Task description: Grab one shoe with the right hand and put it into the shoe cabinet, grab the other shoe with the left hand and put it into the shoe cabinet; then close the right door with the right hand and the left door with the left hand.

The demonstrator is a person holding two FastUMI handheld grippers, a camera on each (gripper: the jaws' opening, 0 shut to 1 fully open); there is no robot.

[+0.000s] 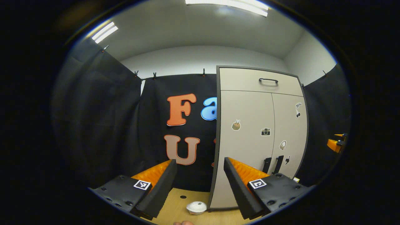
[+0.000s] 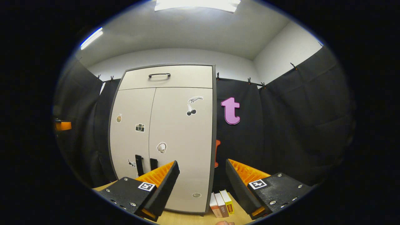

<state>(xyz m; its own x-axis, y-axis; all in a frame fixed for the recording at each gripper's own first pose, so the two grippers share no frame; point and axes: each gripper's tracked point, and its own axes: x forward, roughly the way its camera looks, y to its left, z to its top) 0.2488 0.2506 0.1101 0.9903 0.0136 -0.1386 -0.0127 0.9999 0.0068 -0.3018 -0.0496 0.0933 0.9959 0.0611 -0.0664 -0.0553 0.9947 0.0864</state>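
Both cabinet doors shut; no shoe seen on the worktop (image 1: 175,212).

Left hand-held gripper (image 1: 200,187) and right hand-held gripper (image 2: 202,187) hang released, jaws spread on nothing, facing the shoe cabinet (image 2: 175,131) front, likely drawn off after closing. Shoes are presumably behind its doors. Left of the cabinet base lies a white round object (image 1: 196,207); right of it stand small boxes (image 2: 221,204).

The shoe cabinet (image 2: 175,131) is beige with a dark grey frame, black handles (image 2: 145,164) and small picture stickers (image 2: 140,127); the desk (image 1: 175,207) is light wood grain; a white round object (image 1: 196,207) lies on it; three small boxes (image 2: 221,204) are red-brown, white and yellow.
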